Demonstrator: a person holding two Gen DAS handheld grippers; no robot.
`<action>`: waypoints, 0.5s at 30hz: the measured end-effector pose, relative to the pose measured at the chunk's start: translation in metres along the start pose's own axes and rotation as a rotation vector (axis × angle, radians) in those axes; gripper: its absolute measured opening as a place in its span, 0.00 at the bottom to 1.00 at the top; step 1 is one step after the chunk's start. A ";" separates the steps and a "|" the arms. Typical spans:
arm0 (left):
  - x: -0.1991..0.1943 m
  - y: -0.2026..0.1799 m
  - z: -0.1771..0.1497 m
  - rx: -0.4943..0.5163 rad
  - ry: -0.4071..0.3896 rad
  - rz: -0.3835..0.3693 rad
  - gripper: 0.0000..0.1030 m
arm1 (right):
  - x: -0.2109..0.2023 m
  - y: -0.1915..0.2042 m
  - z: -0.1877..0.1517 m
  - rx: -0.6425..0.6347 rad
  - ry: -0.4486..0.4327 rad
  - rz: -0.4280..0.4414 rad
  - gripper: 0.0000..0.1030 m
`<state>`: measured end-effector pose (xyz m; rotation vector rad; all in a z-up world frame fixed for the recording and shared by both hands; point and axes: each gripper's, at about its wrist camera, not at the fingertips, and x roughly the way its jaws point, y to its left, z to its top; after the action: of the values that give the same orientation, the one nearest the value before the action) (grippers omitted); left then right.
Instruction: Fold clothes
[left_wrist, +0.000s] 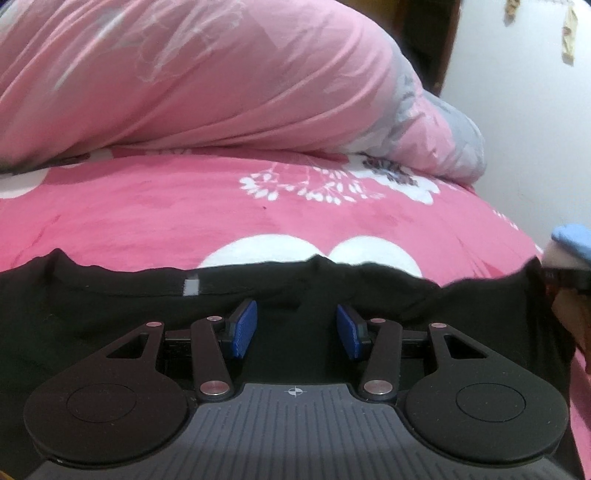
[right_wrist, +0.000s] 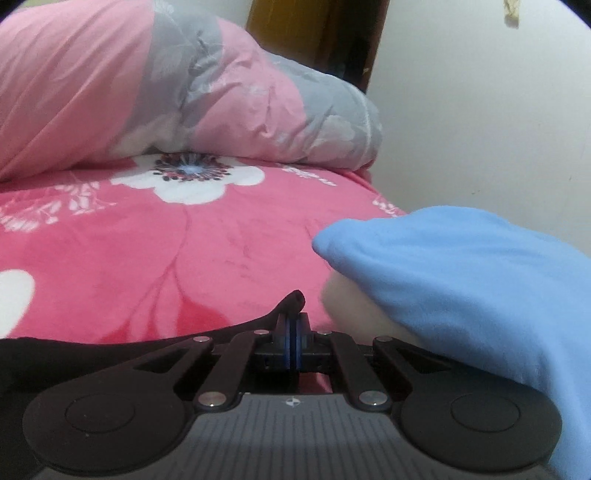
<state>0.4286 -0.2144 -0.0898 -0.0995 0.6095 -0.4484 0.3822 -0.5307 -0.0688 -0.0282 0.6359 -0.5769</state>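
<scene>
Left wrist view: black garment (left_wrist: 110, 314) hidden beneath tool (left_wrist: 297, 328).

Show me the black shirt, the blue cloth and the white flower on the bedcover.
black shirt (left_wrist: 110, 314): left wrist view, on its body below the collar.
blue cloth (right_wrist: 461, 280): right wrist view, on its broad top.
white flower (right_wrist: 192, 181): right wrist view, on a petal.

The black garment (left_wrist: 110, 306) runs under the left gripper (left_wrist: 297, 328) and off the bottom and left edges, so its full shape stays hidden. The blue cloth (right_wrist: 461, 280) is cut off at the right edge, covering a blurred pale thing (right_wrist: 347, 306). Small objects on the wall (left_wrist: 569, 37) are too blurred to identify.
</scene>
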 end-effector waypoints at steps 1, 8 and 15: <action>-0.002 0.002 0.000 -0.017 -0.018 0.005 0.46 | 0.000 0.000 -0.002 -0.004 -0.002 -0.014 0.02; 0.007 0.010 0.006 -0.060 -0.001 0.018 0.46 | 0.014 0.000 -0.008 0.009 0.096 0.059 0.04; 0.005 0.016 0.012 -0.096 -0.018 0.012 0.46 | -0.025 -0.005 -0.010 -0.023 -0.052 0.153 0.44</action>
<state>0.4453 -0.2022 -0.0863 -0.1906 0.6137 -0.4067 0.3574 -0.5200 -0.0619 -0.0157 0.5885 -0.4196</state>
